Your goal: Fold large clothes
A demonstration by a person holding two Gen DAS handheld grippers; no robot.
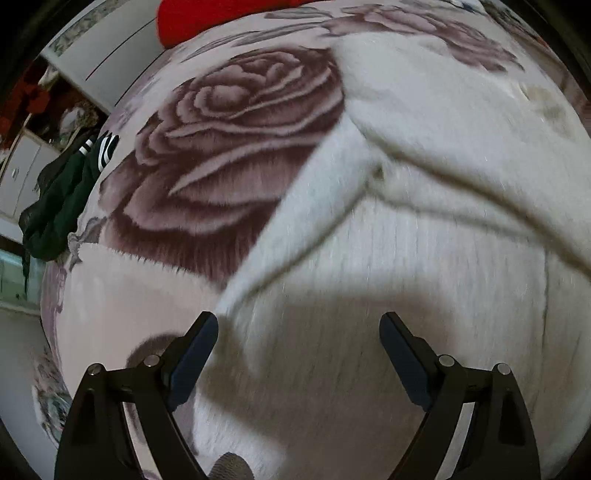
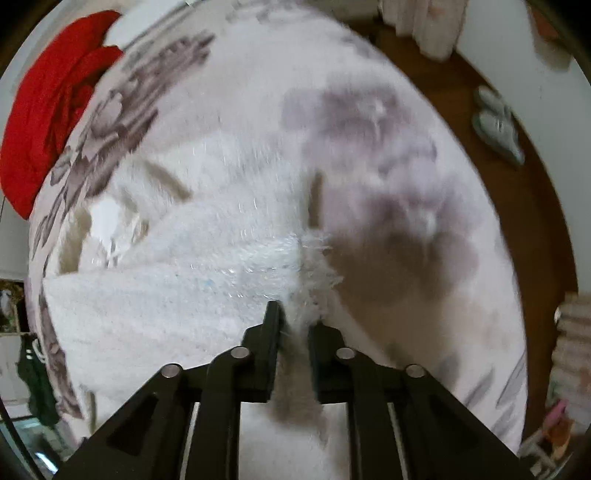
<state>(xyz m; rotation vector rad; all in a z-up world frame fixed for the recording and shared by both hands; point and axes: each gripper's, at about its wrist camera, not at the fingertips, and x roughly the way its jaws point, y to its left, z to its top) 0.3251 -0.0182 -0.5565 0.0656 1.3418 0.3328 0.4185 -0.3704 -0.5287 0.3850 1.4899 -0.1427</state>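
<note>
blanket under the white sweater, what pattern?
Pale pink blanket with big mauve-brown rose prints; clearest in the left wrist view.

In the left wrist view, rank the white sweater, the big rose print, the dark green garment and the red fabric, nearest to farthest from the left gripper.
1. White sweater, under the left gripper.
2. Rose print, ahead left.
3. Dark green garment, far left edge.
4. Red fabric, top, beyond the bed.

- Bed (image 1: 110, 295) under rose-print blanket (image 1: 229, 155)
- White fuzzy sweater (image 1: 424, 229) spread on blanket
- Red cloth (image 2: 48, 110) at blanket's far edge
- Dark green garment (image 1: 55, 206) off blanket's left edge
</note>
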